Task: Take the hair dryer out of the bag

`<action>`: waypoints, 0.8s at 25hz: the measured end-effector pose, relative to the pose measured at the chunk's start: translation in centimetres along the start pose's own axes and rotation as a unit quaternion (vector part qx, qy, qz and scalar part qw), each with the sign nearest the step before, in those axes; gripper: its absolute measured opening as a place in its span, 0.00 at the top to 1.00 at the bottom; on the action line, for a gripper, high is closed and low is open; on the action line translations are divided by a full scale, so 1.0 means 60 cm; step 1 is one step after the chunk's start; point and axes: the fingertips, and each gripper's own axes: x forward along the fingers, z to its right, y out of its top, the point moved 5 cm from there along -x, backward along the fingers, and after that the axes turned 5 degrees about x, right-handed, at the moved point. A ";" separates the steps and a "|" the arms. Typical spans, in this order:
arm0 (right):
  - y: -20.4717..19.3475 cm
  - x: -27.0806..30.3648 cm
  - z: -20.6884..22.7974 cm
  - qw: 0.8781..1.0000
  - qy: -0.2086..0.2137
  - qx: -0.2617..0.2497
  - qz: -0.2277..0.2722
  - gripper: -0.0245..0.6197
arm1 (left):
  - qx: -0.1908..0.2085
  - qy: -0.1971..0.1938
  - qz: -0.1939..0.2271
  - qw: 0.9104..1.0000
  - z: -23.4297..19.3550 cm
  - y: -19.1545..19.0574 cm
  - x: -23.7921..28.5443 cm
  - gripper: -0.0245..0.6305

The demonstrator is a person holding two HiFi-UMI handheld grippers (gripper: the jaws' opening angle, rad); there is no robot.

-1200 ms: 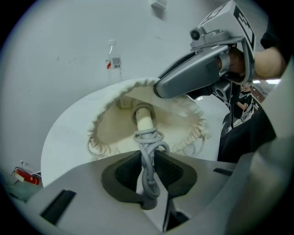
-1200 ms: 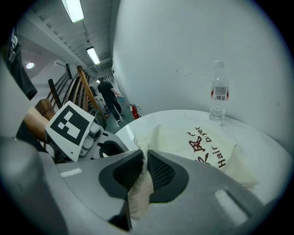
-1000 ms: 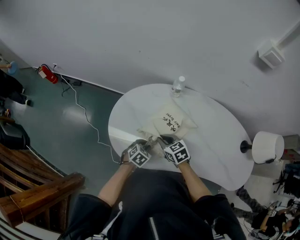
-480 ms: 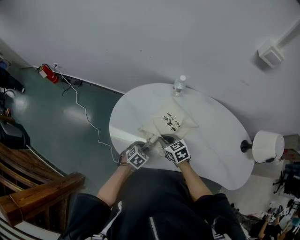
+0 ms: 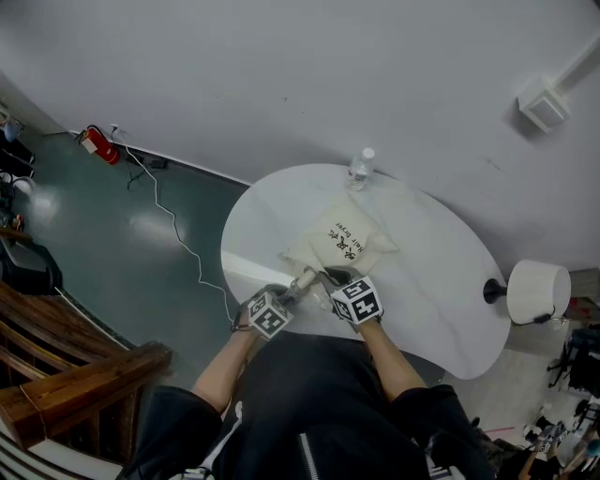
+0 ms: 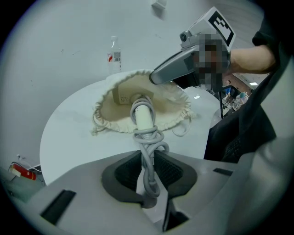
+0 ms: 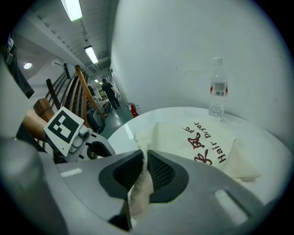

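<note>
Pinching bag [image 5: 342, 246] rim, cord [image 6: 148, 156] nr table [image 5: 431, 281] edge

Looking down on a white oval table [image 5: 441, 302] standing close to a plain pale wall [image 5: 281, 75]. Catching soft glare on a glossy dark green floor [image 5: 112, 258], a white cable [image 5: 174, 219] snaking over it near a red fire extinguisher [image 5: 94, 145]. Showing wooden railings [image 5: 84, 370] at lower left, a white box [image 5: 544, 111] hanging on the wall, strip lights [image 7: 72, 9] glowing overhead.

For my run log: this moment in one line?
left gripper: shut on grey coiled power cord | right gripper: shut on cream drawstring cloth bag | white hair dryer handle: partly out of bag
</note>
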 end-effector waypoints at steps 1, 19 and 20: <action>-0.001 0.000 0.000 1.000 -0.001 0.000 0.000 0.90 | -0.001 -0.002 0.000 1.000 0.000 -0.003 -0.002 0.83; -0.005 0.001 0.001 1.000 0.006 0.001 -0.004 0.90 | 0.000 -0.014 -0.025 1.000 0.004 -0.063 -0.019 0.82; -0.006 0.002 0.001 1.000 0.006 0.002 -0.004 0.91 | -0.001 -0.014 -0.026 1.000 0.004 -0.065 -0.020 0.82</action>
